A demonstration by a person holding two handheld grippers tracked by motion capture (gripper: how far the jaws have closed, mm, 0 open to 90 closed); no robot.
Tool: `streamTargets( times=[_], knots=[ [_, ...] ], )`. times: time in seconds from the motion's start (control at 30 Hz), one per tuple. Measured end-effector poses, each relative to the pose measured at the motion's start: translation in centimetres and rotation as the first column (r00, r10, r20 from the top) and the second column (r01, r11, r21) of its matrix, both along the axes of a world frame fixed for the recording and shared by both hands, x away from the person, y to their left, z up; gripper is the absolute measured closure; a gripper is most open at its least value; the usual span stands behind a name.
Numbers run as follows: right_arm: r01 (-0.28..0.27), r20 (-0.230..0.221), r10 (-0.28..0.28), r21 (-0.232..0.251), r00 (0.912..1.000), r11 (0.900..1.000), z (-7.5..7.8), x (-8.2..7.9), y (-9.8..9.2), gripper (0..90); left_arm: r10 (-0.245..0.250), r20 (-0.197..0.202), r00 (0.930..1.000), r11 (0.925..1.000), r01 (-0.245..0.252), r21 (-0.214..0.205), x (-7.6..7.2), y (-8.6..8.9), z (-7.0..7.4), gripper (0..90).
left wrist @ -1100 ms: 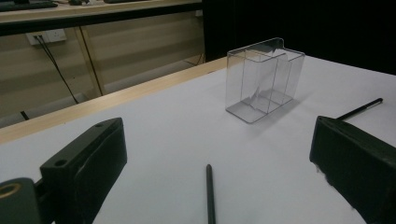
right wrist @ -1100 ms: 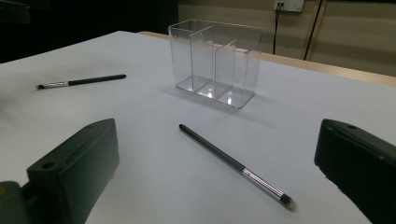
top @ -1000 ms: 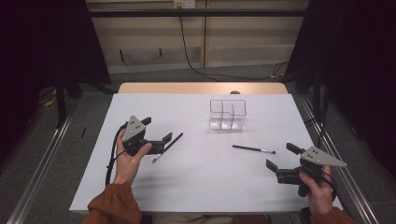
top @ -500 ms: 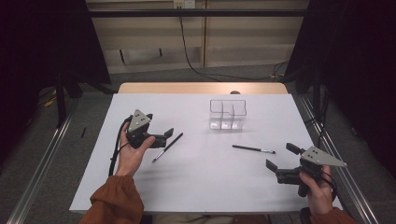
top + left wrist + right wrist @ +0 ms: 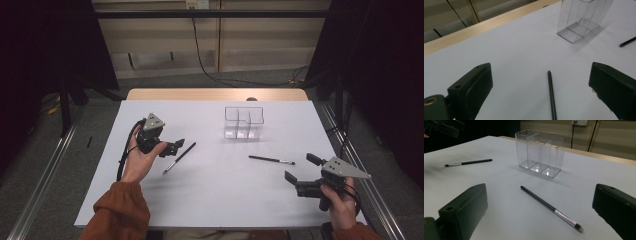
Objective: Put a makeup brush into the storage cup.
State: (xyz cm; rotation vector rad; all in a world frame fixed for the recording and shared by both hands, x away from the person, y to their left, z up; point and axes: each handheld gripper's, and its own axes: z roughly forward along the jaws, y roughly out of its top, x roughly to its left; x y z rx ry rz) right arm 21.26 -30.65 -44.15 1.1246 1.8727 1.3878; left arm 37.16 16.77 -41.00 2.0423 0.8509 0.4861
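Jaws apart on my left gripper (image 5: 172, 146), framing one brush (image 5: 551, 96); right gripper (image 5: 299, 173), jaws likewise apart, faces another brush's (image 5: 550, 206) bristles before the organizer (image 5: 540, 153).

looks like a lab/test rig: white table (image 5: 215, 200) w/ black curtains (image 5: 45, 45), floor rails (image 5: 42, 175).

A high camera is looking down over the table (image 5: 215, 195); both gripper cameras are skimming close, sharing the clear organizer (image 5: 243, 122).
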Motion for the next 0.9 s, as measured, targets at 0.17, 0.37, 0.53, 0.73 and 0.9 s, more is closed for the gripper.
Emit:
streamTargets(
  times=[0.17,0.37,0.53,0.73,0.9],
  knots=[
    [-0.001,-0.001,0.001,0.000,1.0000,1.0000,0.0,0.0,0.0,0.0,-0.014,-0.056,0.9983,0.9968,0.018,0.077,0.6,-0.1,0.0,5.3],
    [-0.002,-0.003,0.002,-0.003,1.0000,1.0000,0.0,0.0,0.0,0.0,-0.027,-0.119,0.9925,0.9870,0.046,0.154,1.0,-0.6,-0.3,6.9],
    [-0.002,-0.003,0.002,-0.003,1.0000,1.0000,0.0,0.0,0.0,0.0,-0.049,-0.164,0.9852,0.9747,0.083,0.208,1.5,-1.0,-0.3,6.2],
    [-0.004,-0.003,0.004,-0.002,1.0000,1.0000,0.0,0.0,0.0,0.0,-0.044,-0.238,0.9702,0.9648,0.104,0.242,2.0,-1.4,-0.5,6.9],
    [-0.006,-0.004,0.006,-0.003,1.0000,1.0000,0.0,0.0,0.0,0.0,-0.033,-0.303,0.9523,0.9449,0.129,0.301,2.2,-1.7,-0.9,7.5]
  ],
)
